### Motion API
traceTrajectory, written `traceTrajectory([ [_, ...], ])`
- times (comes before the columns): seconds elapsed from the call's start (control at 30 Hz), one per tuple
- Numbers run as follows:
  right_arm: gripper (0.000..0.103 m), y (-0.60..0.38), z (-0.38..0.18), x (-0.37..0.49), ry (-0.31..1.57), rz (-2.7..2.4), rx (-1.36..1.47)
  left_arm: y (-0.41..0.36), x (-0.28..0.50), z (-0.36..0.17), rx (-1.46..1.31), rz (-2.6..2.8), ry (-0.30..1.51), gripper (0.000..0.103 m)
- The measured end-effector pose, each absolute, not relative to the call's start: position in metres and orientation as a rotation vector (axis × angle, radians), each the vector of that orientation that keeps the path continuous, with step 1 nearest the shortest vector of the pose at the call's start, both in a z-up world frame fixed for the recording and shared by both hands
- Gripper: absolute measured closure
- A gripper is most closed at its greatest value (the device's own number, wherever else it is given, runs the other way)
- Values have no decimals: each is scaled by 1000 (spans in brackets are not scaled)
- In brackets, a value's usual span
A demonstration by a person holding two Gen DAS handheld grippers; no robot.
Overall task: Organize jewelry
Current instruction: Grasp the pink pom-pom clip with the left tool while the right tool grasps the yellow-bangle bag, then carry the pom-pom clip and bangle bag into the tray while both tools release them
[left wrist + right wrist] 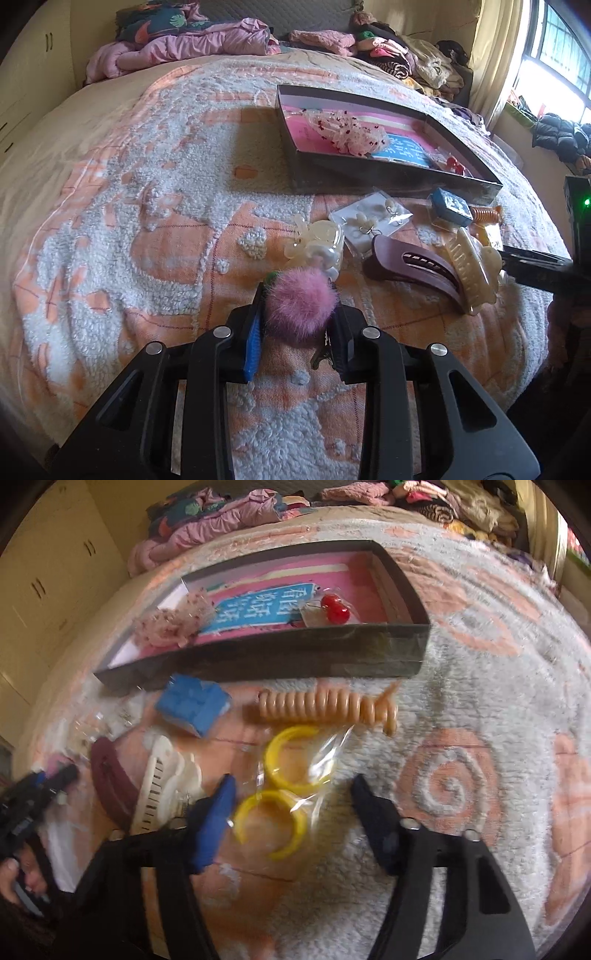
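We list as unclear: clear packets (99, 720) at the right-wrist view's left, blurred beyond reading; pink pompom (301, 301) hiding its own clip; right gripper (535, 264) cut off by the frame's edge.

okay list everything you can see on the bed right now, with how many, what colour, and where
Tray: one, dark, mid-bed.
Cherry earrings: one pair, red, in tray.
Beaded piece: one, white-red, in tray.
Pompom: one, pink, between left fingers.
Yellow hoops: two, bagged, between right fingers.
Coil tie: one, orange, before tray.
Blue box: one, before tray.
Claw clips: maroon, cream, beside pompom.
Left gripper: black, closed on pompom.
Right gripper: black, straddling hoops.
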State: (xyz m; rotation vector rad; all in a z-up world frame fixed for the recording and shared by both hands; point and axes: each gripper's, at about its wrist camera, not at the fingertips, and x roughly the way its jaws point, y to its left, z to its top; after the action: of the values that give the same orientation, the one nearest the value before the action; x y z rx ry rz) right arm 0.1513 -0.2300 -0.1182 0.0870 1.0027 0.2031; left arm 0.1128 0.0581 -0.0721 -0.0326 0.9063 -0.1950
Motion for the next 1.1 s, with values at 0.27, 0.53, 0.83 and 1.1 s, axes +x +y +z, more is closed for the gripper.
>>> traceTrajectory([
  [0.27, 59, -257, -112, 131, 982, 233, 163, 50, 111, -56, -26, -221, 883, 80],
  [0.53, 59, -287, -93, 111, 941, 214, 202, 30, 116, -39, -5, -266, 851, 80],
  [0.83, 59, -304, -68, 114, 889, 195, 187, 1, 135, -26, 30, -313, 829, 80],
  [1.1, 59, -298, -47, 137, 850, 210, 144, -21, 162, -17, 43, -340, 817, 80],
])
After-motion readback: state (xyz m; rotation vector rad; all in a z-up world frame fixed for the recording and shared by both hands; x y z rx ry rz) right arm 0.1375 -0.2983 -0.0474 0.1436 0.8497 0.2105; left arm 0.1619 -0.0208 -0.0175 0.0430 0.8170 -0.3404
